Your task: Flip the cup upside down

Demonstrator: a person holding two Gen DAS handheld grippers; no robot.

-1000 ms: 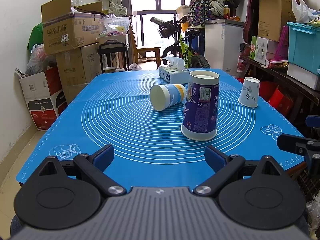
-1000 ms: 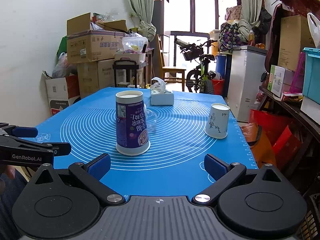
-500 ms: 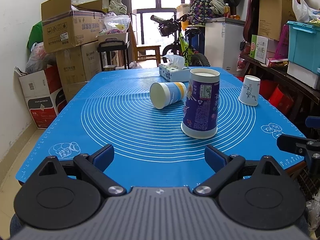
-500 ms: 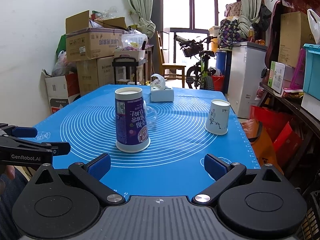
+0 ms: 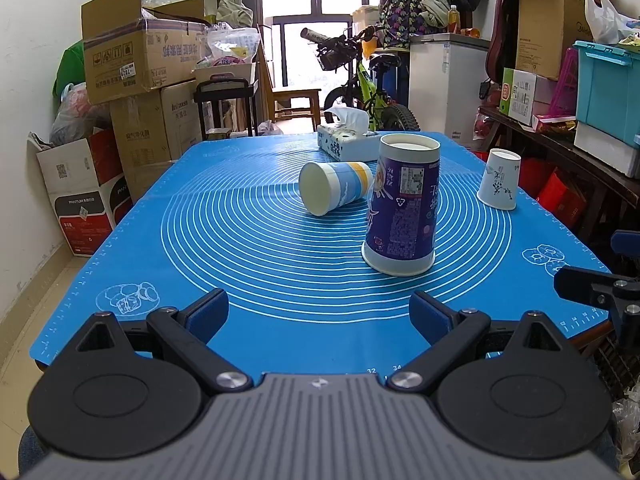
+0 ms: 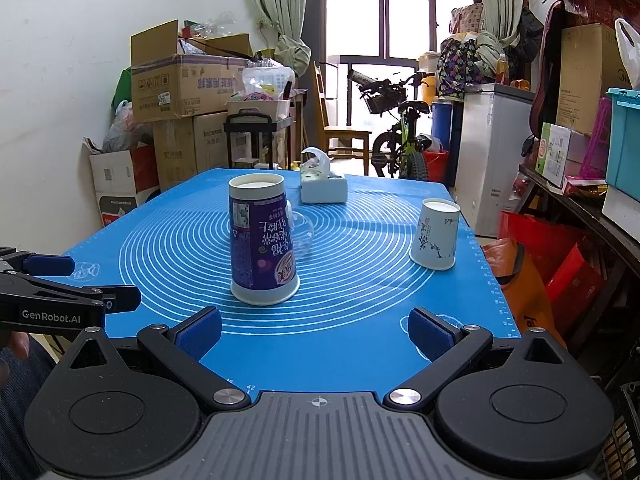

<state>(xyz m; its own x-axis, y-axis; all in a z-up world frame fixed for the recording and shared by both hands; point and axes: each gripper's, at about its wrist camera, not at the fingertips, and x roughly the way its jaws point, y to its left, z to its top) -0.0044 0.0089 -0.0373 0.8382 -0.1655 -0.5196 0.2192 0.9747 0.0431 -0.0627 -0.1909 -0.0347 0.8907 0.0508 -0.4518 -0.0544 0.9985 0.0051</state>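
From the left wrist, the left gripper (image 5: 319,312) hangs with jaws spread wide and empty at the near edge of the blue mat (image 5: 224,240), a smooth sheet printed with white rings. The purple cup (image 5: 402,204), a tall paper cylinder, stands inverted right of centre; behind it a striped cup (image 5: 334,192) lies on its side, mouth toward the camera. The right wrist view hides that cup, showing only a clear glass (image 6: 300,232) behind the purple one, and the right gripper (image 6: 316,330), likewise wide apart and empty. The white cup (image 6: 436,236) stands inverted, far right. Nothing has shifted since a second ago.
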